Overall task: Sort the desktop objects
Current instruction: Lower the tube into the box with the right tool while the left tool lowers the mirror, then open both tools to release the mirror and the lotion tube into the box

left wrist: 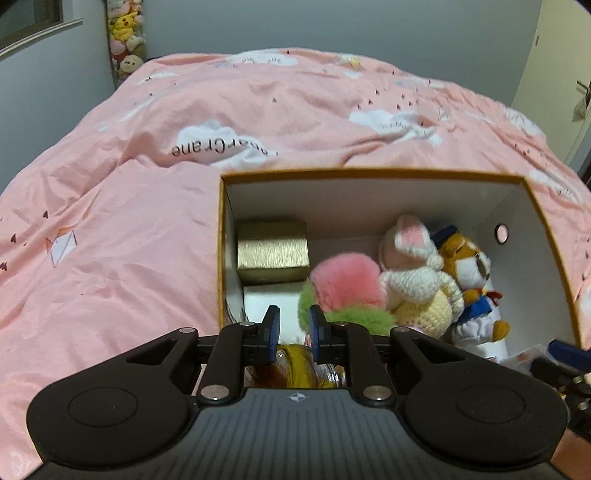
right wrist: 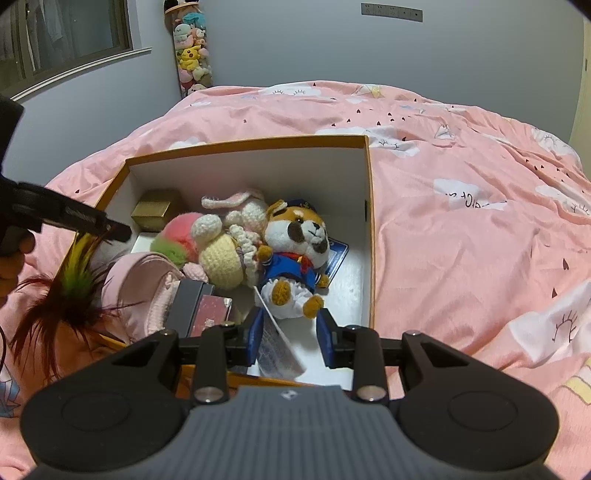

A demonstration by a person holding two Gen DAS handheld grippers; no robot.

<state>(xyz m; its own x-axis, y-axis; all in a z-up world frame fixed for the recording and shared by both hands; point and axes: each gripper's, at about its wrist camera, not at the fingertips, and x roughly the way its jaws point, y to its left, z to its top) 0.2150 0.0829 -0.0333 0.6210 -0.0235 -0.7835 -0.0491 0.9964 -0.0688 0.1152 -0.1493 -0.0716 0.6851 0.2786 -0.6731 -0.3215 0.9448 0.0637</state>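
An orange-rimmed white box (left wrist: pixel 369 173) (right wrist: pixel 369 221) sits on the pink bed. Inside lie a gold box (left wrist: pixel 271 251) (right wrist: pixel 153 212), a pink-green fluffy ball (left wrist: pixel 345 284) (right wrist: pixel 177 236), a crocheted bunny (left wrist: pixel 417 273) (right wrist: pixel 229 243), a plush dog in blue uniform (left wrist: pixel 469 273) (right wrist: pixel 295 251), a pink pouch (right wrist: pixel 136 284) and a dark case (right wrist: pixel 195 306). My left gripper (left wrist: pixel 293 325) (right wrist: pixel 118 230) hangs over the box's near left corner, shut on a feather toy (left wrist: pixel 299 365) (right wrist: pixel 74 288) that dangles below it. My right gripper (right wrist: pixel 291 332) is open and empty above the box's near edge.
The pink cloud-print duvet (left wrist: pixel 129 221) (right wrist: pixel 480 240) surrounds the box. A tall tube of plush toys (right wrist: pixel 192 51) stands against the far wall, beside a window (right wrist: pixel 66 33). A door (left wrist: pixel 561 81) is at the right.
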